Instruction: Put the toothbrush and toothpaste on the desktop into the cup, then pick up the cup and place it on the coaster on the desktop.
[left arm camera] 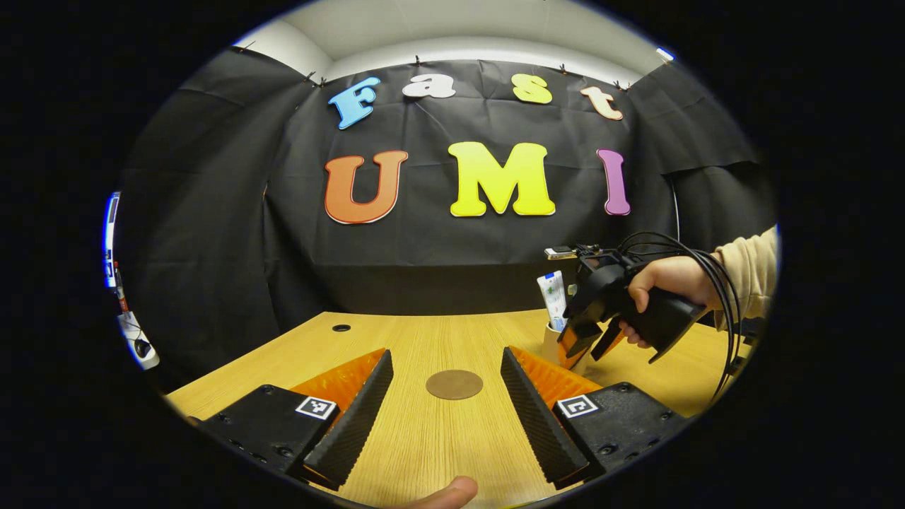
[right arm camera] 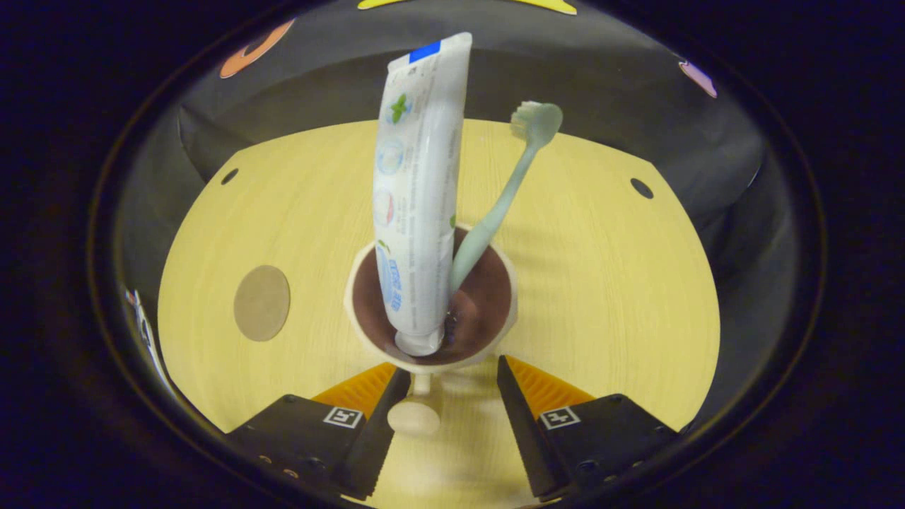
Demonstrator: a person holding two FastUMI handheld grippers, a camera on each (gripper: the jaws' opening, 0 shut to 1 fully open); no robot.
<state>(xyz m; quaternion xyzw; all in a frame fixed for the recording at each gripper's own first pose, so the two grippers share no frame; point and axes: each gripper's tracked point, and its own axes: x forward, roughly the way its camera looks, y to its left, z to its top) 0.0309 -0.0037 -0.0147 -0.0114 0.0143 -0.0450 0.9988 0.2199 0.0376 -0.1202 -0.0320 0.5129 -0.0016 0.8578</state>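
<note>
The table [right arm camera: 601,283] holds the cup [right arm camera: 430,362], just beyond the right claw [right arm camera: 452,385], whose wide-open fingers grip nothing. The toothpaste [right arm camera: 417,191] and toothbrush [right arm camera: 495,212] stand inside it. Its writing is too blurry to read. The coaster [left arm camera: 454,384] lies beyond the left claw [left arm camera: 447,385], wide open, empty.

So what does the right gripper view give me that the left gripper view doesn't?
Right gripper view alone: the toothbrush leaning in the cup, the cup's inside and handle, the right gripper open around that handle. Left gripper view alone: a hand holding that gripper, the left gripper open. Both: toothpaste, coaster, desk.
</note>
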